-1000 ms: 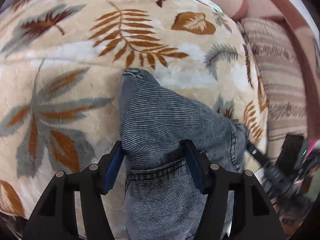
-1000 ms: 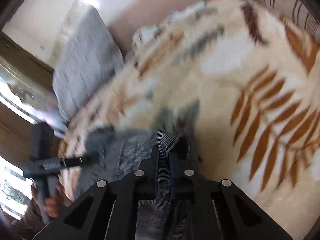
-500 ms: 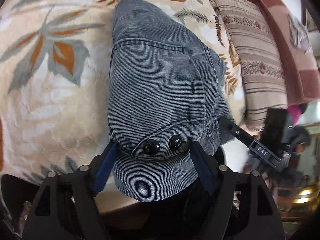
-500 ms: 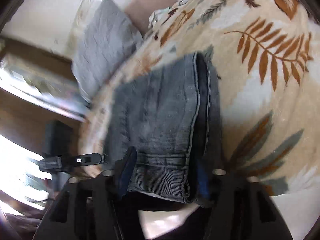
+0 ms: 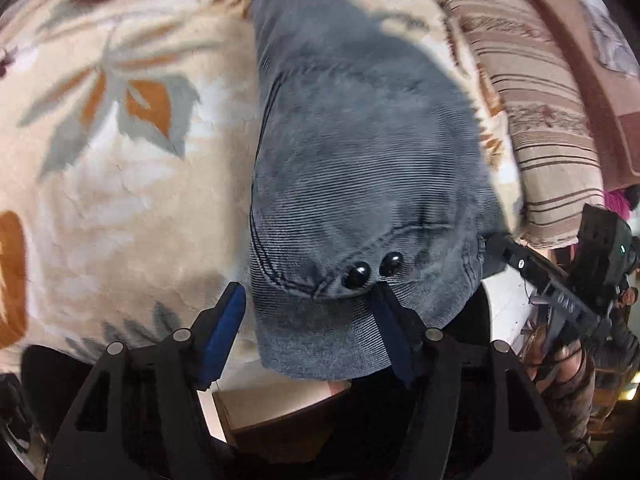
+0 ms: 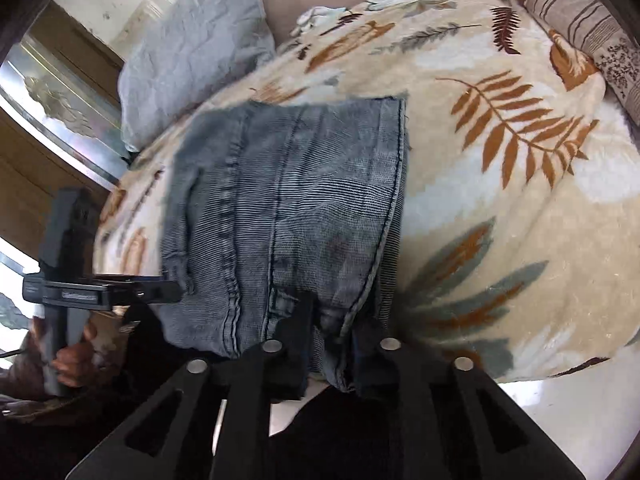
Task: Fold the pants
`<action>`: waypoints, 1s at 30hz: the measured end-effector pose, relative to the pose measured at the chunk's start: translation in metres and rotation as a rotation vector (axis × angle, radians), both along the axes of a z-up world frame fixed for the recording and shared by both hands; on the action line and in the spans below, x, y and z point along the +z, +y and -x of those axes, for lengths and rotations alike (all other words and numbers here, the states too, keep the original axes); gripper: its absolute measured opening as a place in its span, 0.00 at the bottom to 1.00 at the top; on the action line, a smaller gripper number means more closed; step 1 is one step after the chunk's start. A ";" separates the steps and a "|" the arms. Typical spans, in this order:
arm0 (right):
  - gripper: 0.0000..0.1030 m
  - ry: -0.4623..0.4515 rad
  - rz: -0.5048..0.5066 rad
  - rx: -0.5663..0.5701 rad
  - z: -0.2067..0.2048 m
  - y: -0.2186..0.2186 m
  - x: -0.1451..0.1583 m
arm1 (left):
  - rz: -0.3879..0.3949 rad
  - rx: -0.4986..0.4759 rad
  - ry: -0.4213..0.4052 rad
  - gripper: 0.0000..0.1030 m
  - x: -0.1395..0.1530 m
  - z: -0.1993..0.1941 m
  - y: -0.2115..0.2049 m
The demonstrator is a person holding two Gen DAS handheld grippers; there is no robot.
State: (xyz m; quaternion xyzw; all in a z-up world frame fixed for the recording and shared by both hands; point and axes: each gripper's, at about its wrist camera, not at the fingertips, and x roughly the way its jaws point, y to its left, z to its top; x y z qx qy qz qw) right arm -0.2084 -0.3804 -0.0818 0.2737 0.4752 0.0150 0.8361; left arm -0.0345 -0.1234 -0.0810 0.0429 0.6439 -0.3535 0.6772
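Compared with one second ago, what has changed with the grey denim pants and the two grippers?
The grey denim pants, bunched up and lifted a second ago, now lie spread flat on the leaf-patterned blanket. The left gripper, which then straddled the cloth, has opened and let go. The right gripper stays shut on the near edge of the pants. The blanket has not moved.

Pants (image 5: 360,152) ribbed matt denim, glossy buttons (image 5: 357,275); blanket (image 6: 520,184) plush fleece.

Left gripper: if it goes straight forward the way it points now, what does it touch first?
Most likely the folded grey jeans: the left gripper stands open at their near edge, by the two black buttons. The leaf-patterned blanket lies underneath. Depth is uncertain.
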 end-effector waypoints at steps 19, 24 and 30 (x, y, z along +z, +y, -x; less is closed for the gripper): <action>0.03 -0.013 0.101 -0.114 -0.096 -0.046 -0.016 | -0.121 0.114 -0.180 0.65 -0.006 -0.074 -0.076; 0.12 -0.050 0.132 -0.151 -0.087 -0.048 0.001 | 0.001 0.209 -0.038 0.61 0.004 -0.084 -0.042; 0.10 -0.228 0.180 0.024 -0.101 -0.004 0.047 | 0.087 0.194 -0.097 0.61 0.035 -0.070 -0.051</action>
